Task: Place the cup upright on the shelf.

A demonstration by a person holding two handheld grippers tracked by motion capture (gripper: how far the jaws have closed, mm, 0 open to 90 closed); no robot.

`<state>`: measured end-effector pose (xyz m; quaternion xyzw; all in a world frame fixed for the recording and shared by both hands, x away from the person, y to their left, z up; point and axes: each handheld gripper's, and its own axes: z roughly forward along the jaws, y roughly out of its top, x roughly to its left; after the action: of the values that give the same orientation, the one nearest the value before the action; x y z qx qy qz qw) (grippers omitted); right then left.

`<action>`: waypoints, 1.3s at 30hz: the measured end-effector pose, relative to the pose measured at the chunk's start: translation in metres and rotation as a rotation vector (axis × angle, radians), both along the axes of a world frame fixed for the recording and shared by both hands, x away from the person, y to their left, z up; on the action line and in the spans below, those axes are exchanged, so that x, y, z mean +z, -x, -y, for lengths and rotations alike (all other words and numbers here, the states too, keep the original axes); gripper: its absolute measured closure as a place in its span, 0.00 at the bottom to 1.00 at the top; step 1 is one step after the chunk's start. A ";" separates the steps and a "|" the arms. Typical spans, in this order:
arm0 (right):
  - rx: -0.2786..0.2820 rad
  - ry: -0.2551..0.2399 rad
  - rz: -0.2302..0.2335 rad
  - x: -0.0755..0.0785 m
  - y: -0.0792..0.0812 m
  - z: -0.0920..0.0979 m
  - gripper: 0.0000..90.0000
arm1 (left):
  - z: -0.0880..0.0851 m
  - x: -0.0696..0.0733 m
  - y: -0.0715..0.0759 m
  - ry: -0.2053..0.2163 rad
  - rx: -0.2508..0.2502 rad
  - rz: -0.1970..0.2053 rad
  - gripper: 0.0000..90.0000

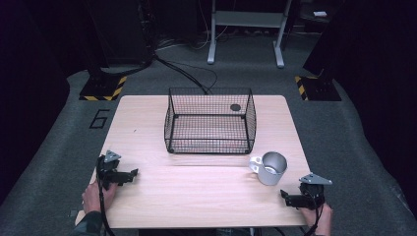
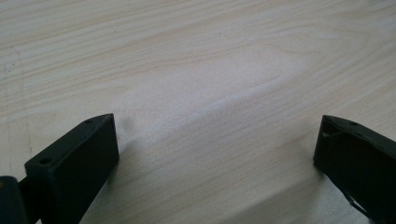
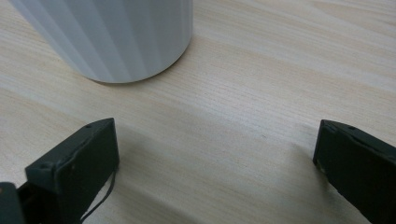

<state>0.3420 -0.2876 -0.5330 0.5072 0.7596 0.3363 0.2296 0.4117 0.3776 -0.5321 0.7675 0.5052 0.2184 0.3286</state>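
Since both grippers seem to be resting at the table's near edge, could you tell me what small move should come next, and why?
Probably ease the right gripper forward toward the mug. Its jaws stand wide open with nothing between them, and the mug stands upright just ahead of it, outside the wire basket. The left gripper is open too, but far from the mug.

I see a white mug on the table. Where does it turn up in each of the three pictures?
High view: the mug stands right of centre, upright, handle toward the wire basket, just ahead of the right gripper.
Left gripper view: the mug is not in this picture; bare table lies ahead of the open jaws.
Right gripper view: the mug sits at upper left, beyond the open jaws.
Shared landmark: the pale wood table.
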 end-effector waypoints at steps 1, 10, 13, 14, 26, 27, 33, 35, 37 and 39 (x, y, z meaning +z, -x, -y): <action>-0.003 -0.002 0.003 0.000 0.000 0.000 0.00 | 0.000 0.000 0.000 0.000 0.000 0.000 0.00; -0.016 0.004 -0.013 0.001 -0.001 -0.001 0.00 | 0.000 0.000 0.000 0.000 0.000 0.000 0.00; -0.028 0.001 -0.012 0.001 -0.001 -0.001 0.00 | 0.000 0.000 0.000 0.000 0.000 0.000 0.00; -0.021 0.004 -0.020 0.003 -0.001 0.000 0.00 | 0.000 0.000 0.000 0.001 0.002 0.000 0.00; 0.015 -0.061 0.018 0.024 0.002 -0.014 0.00 | 0.000 0.000 0.000 0.001 0.002 0.001 0.00; 0.026 -0.057 0.019 0.025 0.001 -0.015 0.00 | 0.000 0.000 0.000 -0.002 -0.001 -0.005 0.00; 0.029 -0.055 0.041 0.034 -0.001 -0.021 0.00 | 0.000 0.000 0.000 0.000 0.002 0.000 0.00; 0.032 -0.048 0.040 0.035 -0.002 -0.022 0.00 | 0.000 0.000 0.000 0.001 0.003 0.001 0.00; 0.023 -0.054 0.046 0.036 -0.002 -0.023 0.00 | 0.000 0.000 0.000 0.000 0.002 0.001 0.00; 0.030 -0.054 0.044 0.039 -0.003 -0.023 0.00 | 0.000 0.000 0.000 0.001 0.002 0.001 0.00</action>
<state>0.3453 -0.2643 -0.4943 0.4940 0.7526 0.3711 0.2275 0.4119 0.3774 -0.5321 0.7667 0.5061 0.2189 0.3289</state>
